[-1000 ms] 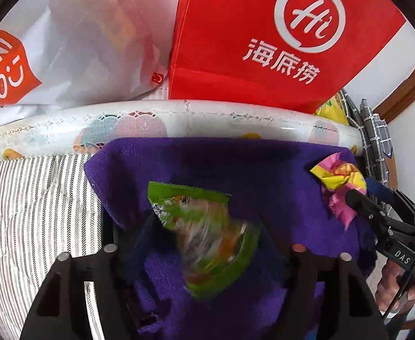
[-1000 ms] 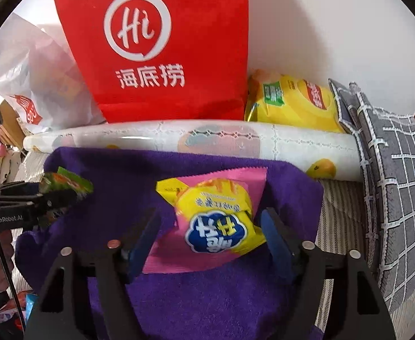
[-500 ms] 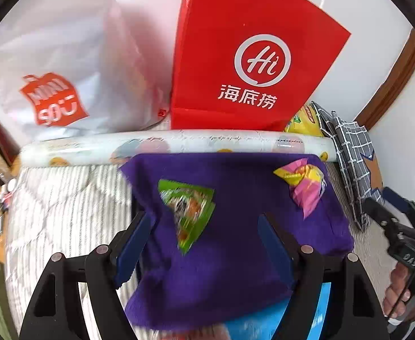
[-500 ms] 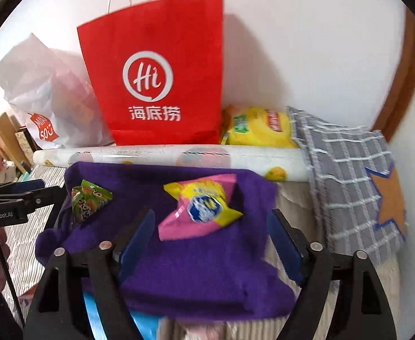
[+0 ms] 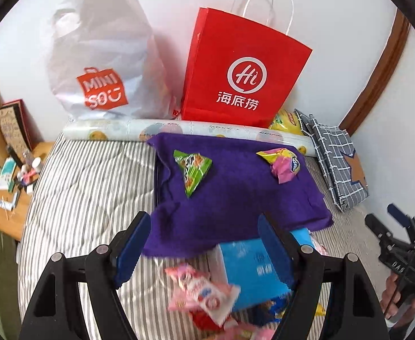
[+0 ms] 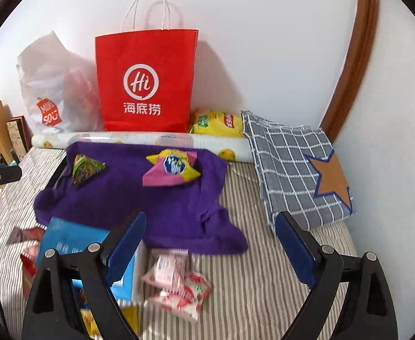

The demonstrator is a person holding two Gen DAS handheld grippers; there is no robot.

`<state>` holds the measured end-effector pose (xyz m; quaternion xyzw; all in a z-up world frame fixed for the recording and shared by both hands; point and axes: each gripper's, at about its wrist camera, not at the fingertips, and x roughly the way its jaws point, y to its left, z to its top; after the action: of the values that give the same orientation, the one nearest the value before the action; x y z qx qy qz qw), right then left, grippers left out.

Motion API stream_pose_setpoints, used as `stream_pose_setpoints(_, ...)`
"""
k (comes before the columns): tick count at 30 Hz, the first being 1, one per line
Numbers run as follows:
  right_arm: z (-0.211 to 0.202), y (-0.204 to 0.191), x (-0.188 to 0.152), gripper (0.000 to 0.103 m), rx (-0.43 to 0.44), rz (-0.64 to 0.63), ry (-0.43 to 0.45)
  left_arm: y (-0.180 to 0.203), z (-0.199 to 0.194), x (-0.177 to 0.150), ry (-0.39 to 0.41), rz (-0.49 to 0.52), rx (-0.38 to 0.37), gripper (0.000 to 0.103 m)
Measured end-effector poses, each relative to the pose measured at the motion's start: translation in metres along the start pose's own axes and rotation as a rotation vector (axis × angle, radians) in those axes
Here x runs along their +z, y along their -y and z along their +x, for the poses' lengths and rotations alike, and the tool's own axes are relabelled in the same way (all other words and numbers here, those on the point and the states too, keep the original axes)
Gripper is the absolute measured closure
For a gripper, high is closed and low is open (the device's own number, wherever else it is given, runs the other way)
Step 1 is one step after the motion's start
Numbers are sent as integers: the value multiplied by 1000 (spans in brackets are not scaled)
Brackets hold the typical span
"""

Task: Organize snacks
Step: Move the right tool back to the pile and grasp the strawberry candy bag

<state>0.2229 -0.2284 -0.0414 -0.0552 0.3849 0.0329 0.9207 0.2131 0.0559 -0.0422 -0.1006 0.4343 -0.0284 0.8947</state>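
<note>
A green snack packet (image 5: 193, 168) (image 6: 85, 168) lies on the left of a purple cloth (image 5: 235, 198) (image 6: 139, 198). A pink and yellow snack packet (image 5: 282, 163) (image 6: 172, 168) lies on its right. My left gripper (image 5: 204, 243) is open and empty, above the cloth's near edge. My right gripper (image 6: 210, 240) is open and empty, near the cloth's front right corner; it also shows in the left wrist view (image 5: 389, 229). In front of the cloth lie a blue box (image 5: 252, 269) (image 6: 71, 240) and pink snack packets (image 5: 201, 291) (image 6: 176, 283).
A red paper bag (image 5: 241, 76) (image 6: 146, 82) and a white plastic bag (image 5: 99, 65) stand against the wall behind a patterned roll (image 6: 150, 140). A yellow chip bag (image 6: 217, 123) and a checked grey cloth (image 6: 295, 164) lie at right. A cluttered side table (image 5: 12, 181) is left.
Both grippers let go of their packets on the purple cloth and pulled back and up. The blue box and pink packets in front have come into view.
</note>
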Motion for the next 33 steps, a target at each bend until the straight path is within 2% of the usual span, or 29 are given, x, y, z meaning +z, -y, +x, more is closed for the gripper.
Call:
stream_pose_setpoints(4,0,1,-21,11,26,9,-60,-3,-13,-18,31,21,64,26)
stream_pose_setpoints(9,-6,15,-45,11,106,107,-53,-11,-25,-37,45,12,77,26)
stream_pose_setpoints(14,-4,31,-58,11,107,175,-62,-19,-34,-52,51,-7,60,26)
stream_pose_setpoints(17,-1,32,-68,17,73,159,-69,-25,-34,-62,41,-30,51,26)
stream_pose_setpoints(20,8,30,-79,21,94,164,-90,-28,-32,-72,39,-33,54,26)
stream_pose_setpoints(22,15,26,-87,29,110,163,-111,-30,-30,-78,46,-33,67,26)
stream_pose_setpoints(24,22,22,-92,32,117,160,-127,-32,-28,-82,44,-32,73,26)
stream_pose_setpoints(33,49,4,-92,34,150,139,-164,-38,-23,-90,12,-21,87,26)
